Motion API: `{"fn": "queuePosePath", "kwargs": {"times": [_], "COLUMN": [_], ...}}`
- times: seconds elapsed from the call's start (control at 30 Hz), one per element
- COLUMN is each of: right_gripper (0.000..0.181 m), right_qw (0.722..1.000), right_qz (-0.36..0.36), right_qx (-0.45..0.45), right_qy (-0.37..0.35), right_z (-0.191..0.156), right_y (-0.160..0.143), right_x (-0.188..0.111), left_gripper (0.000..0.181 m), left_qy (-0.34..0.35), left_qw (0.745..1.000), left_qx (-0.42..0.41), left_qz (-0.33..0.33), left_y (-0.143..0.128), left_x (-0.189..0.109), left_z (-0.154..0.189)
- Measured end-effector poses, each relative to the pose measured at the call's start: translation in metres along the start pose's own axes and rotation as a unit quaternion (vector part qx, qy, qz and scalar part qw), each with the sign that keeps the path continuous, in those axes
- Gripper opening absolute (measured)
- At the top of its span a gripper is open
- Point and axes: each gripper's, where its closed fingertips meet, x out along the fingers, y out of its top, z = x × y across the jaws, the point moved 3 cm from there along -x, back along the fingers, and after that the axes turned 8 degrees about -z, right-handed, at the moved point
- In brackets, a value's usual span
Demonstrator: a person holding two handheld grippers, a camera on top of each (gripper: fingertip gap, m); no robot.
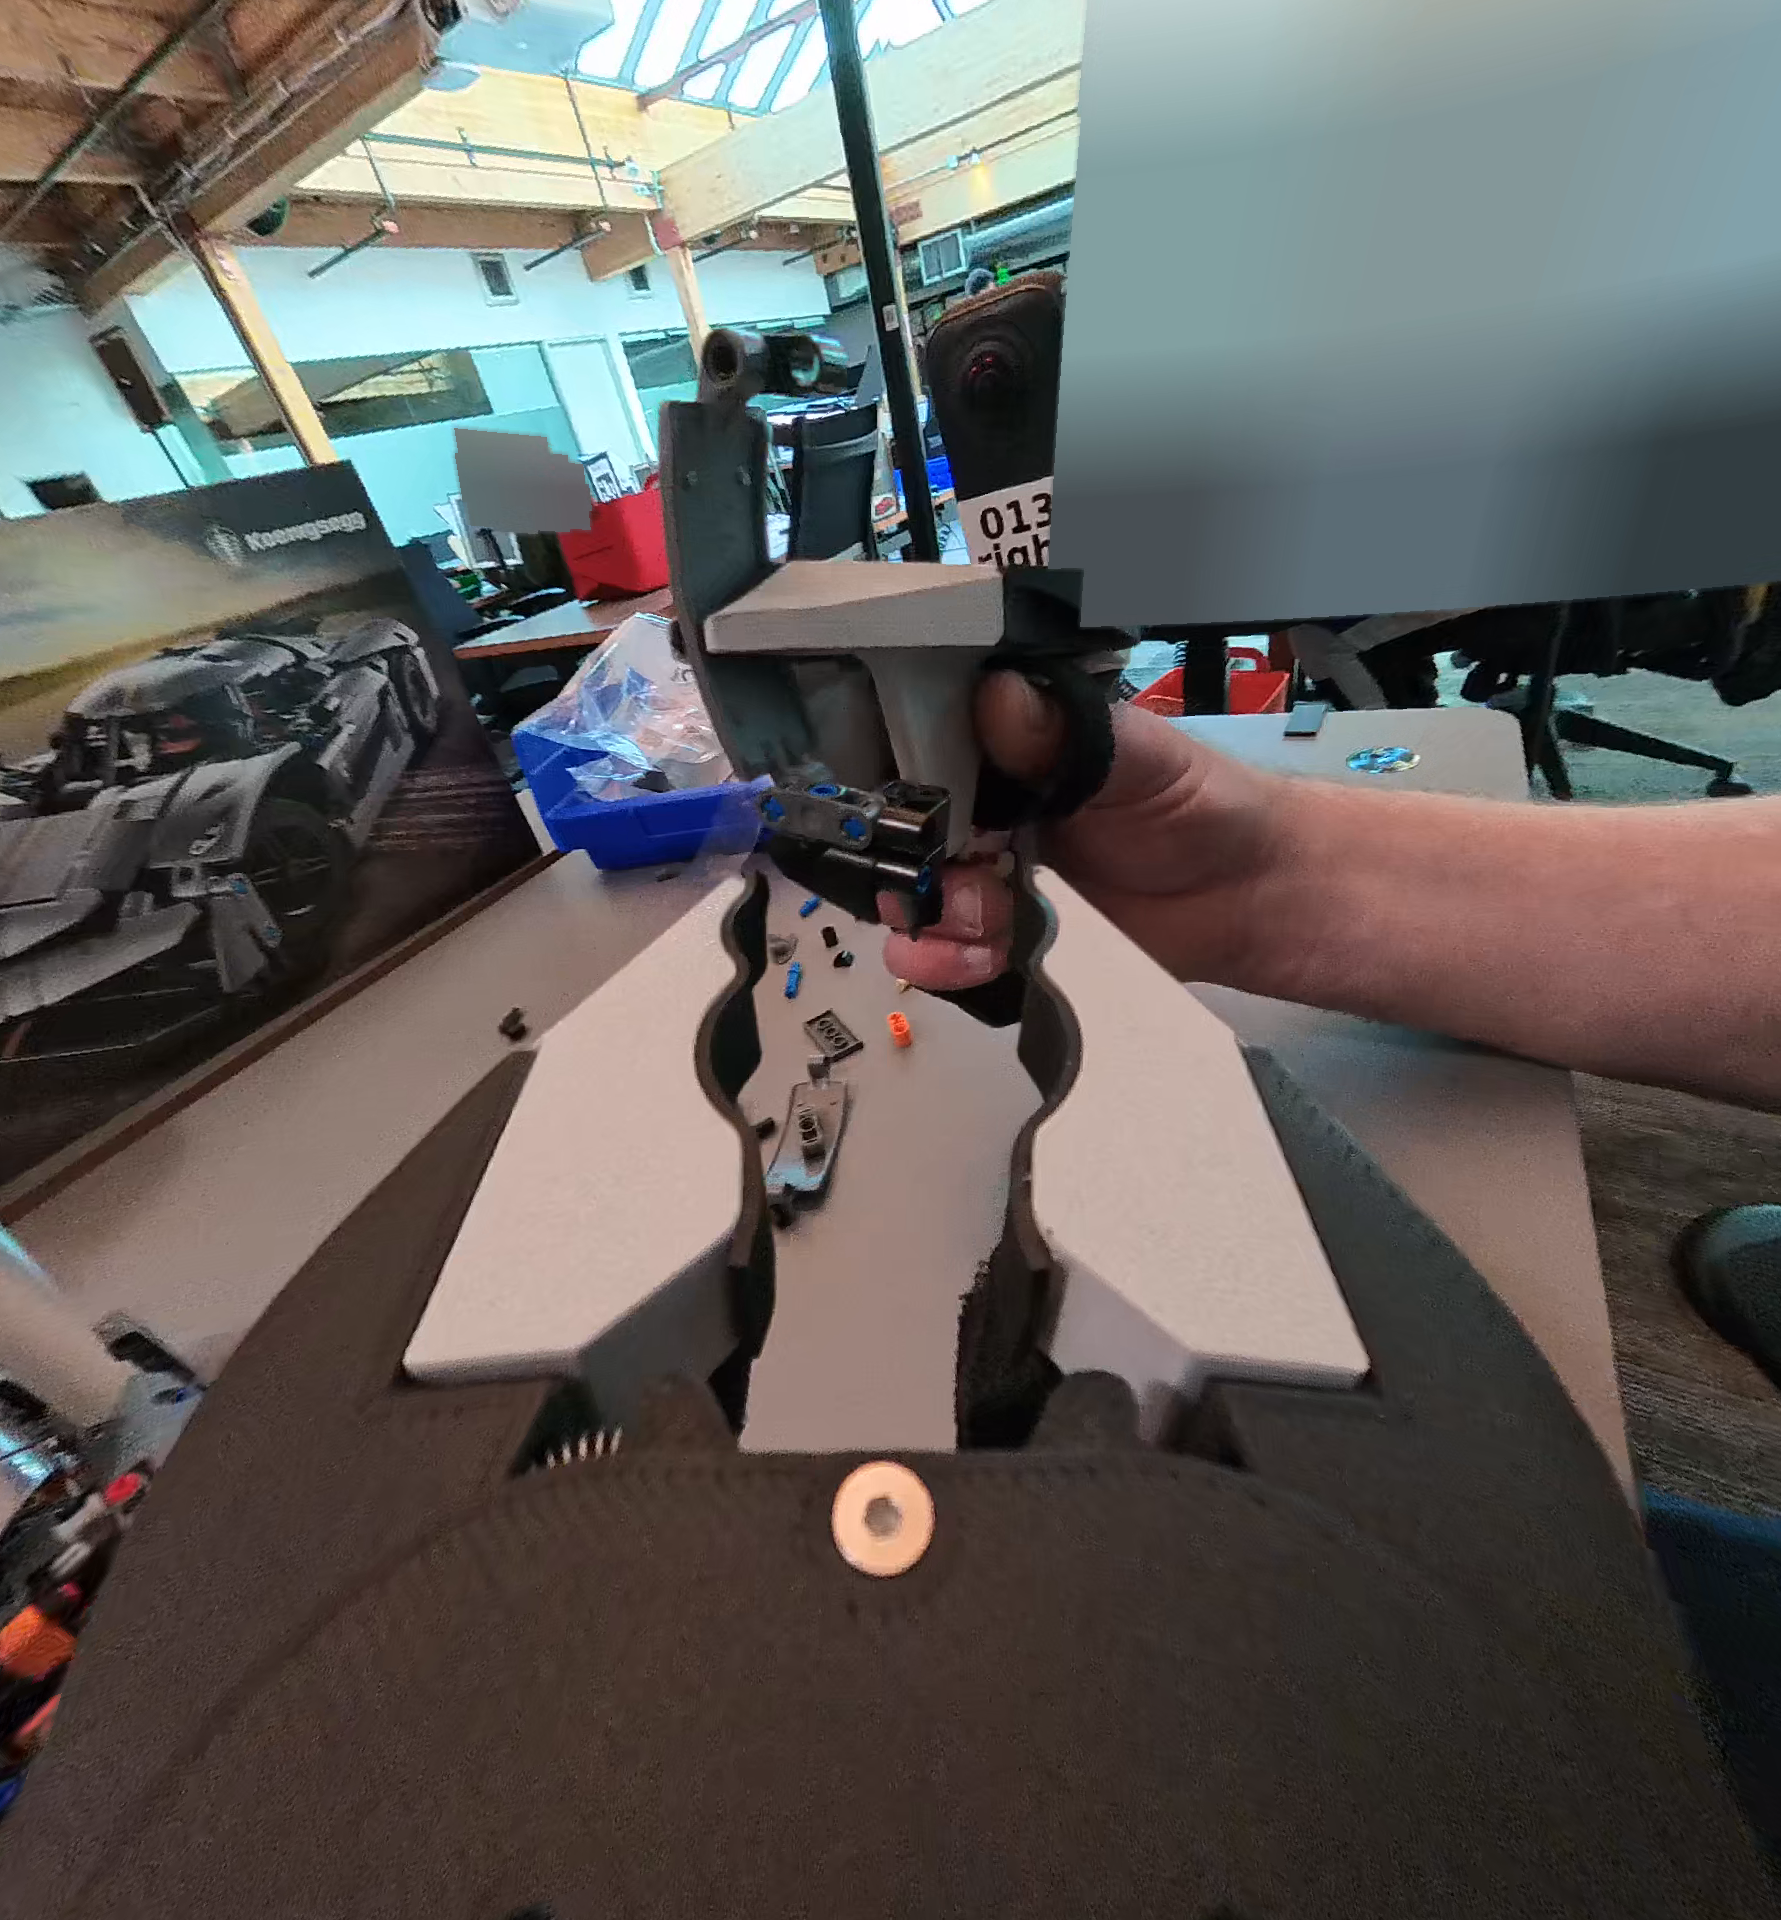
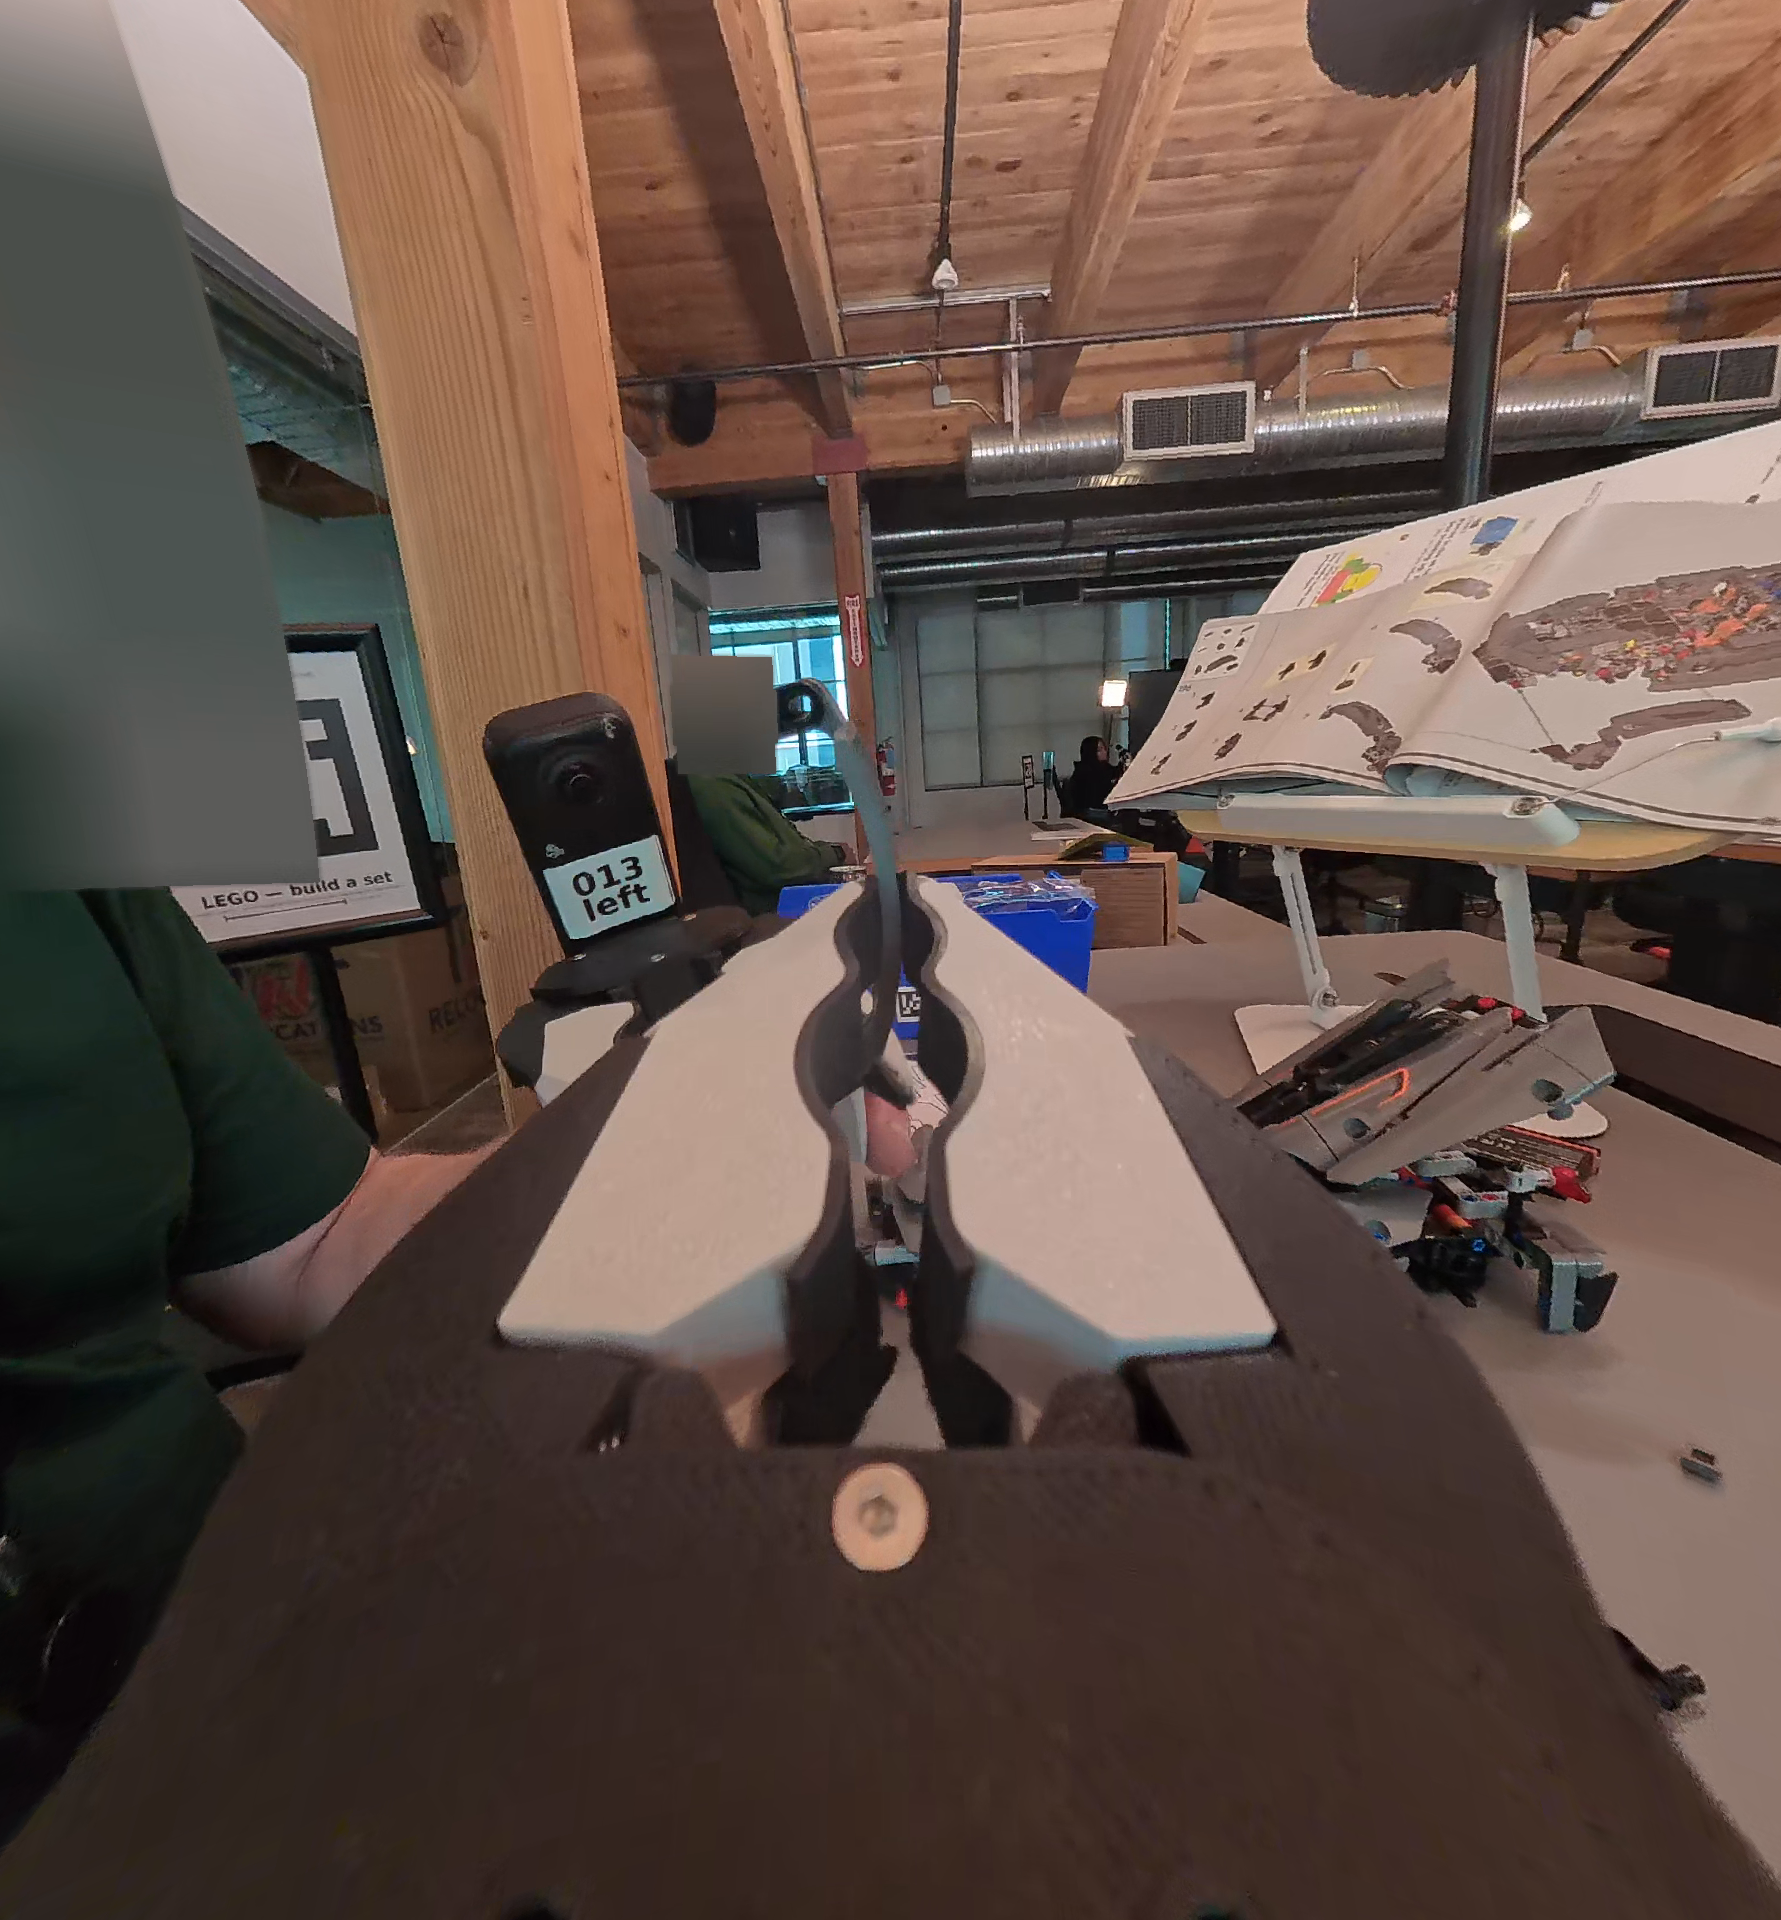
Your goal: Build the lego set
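My right gripper (image 2: 894,904) is shut on a thin, dark grey curved panel (image 2: 865,790), seen edge-on and rising past the fingertips. In the left wrist view the right gripper (image 1: 751,665) stands upright in a hand (image 1: 1125,862) with the panel (image 1: 720,540) sticking up from it. A black and grey block with blue pins (image 1: 855,831) sits at the panel's lower end. My left gripper (image 1: 896,904) is open and empty, its tips just below that block. Through its gap loose parts lie on the table: a long dark grey panel piece (image 1: 808,1143), a dark plate (image 1: 832,1034), an orange piece (image 1: 899,1029).
The set's box (image 1: 169,779) leans at the left, and a blue bin of bags (image 1: 637,810) stands behind. The partly built car model (image 2: 1437,1122) lies at the right under an open instruction book on a stand (image 2: 1540,665). A small dark piece (image 2: 1696,1463) lies near the table edge. There is about 5 cm between the tips of the two grippers. The orange piece (image 1: 899,1029) sits 20 cm or so from the ends of my left fingers.
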Motion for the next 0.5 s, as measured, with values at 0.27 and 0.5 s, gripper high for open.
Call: {"fn": "queuePosePath", "kwargs": {"times": [0.27,0.5], "right_gripper": [0.0,0.007], "right_qw": [1.0,1.0], "right_qz": [0.005,0.005], "right_qx": [-0.011,-0.003], "right_qy": [0.016,0.008], "right_z": [-0.0074,-0.0055], "right_y": [0.0028,0.0027], "right_x": [0.0008,0.0023], "left_gripper": [0.026,0.016], "left_qy": [-0.006,0.045], "left_qw": [0.999,0.998], "left_qx": [-0.028,0.007], "left_qz": [0.033,0.032], "left_y": [0.0038,0.0019], "left_x": [0.001,-0.0062], "left_z": [0.0037,-0.0028]}}
